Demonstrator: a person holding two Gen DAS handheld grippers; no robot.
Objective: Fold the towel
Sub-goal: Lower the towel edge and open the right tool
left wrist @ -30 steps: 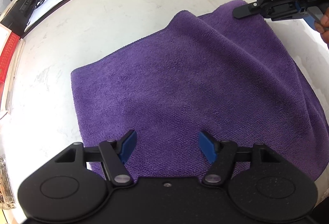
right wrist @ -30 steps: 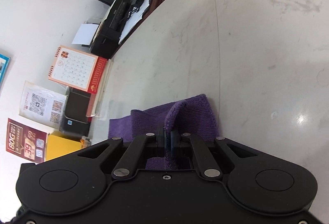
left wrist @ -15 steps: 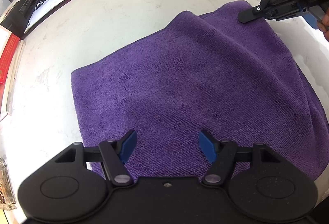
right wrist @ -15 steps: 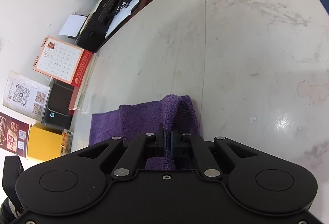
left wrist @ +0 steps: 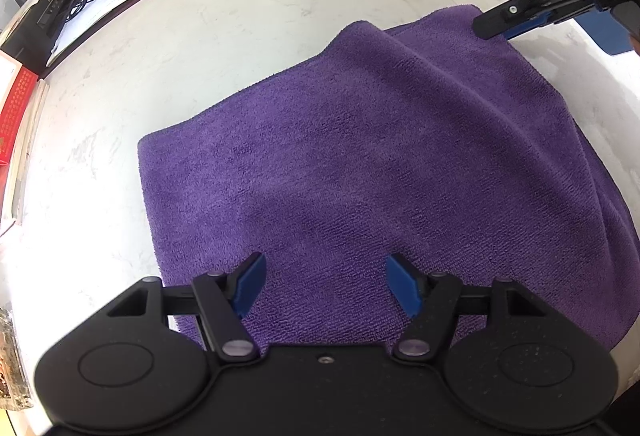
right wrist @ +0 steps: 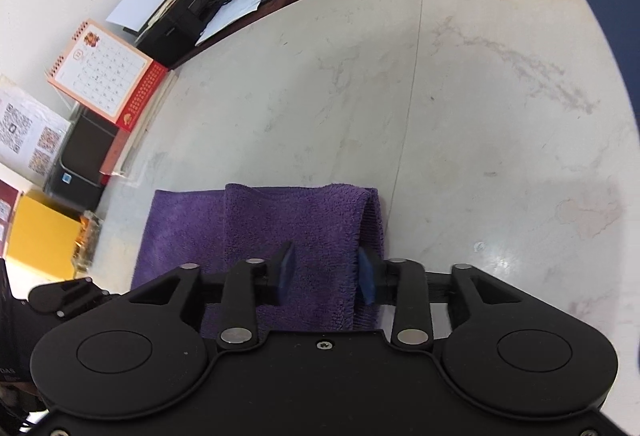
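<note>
A: Start at the right gripper (right wrist: 326,274). What are its jaws doing?

B: They have just been opening. A second ago they were pinched tight on the towel's (left wrist: 360,163) far corner; now the blue pads stand apart. The folded edge lies between them, but I see neither pad pressing it.

A: So the corner is let go?

B: It looks so. In the left view that gripper (left wrist: 496,25) hangs just over the towel's far right corner, and the cloth there has dropped into a soft ridge.

A: And the left gripper (left wrist: 324,286)?

B: Jaws wide apart, nothing in them, hovering over the towel's near edge. It has not shifted in the last second.

A: Where does the towel lie?

B: Flat on the pale desk (left wrist: 224,35), doubled over; a lower layer peeks out along the towel's right side and past its far corner.

A: Meaning for the task?

B: I judge this fold to be laid. The layers do not line up neatly at the right side, so a smoothing or a second fold probably follows.
</note>
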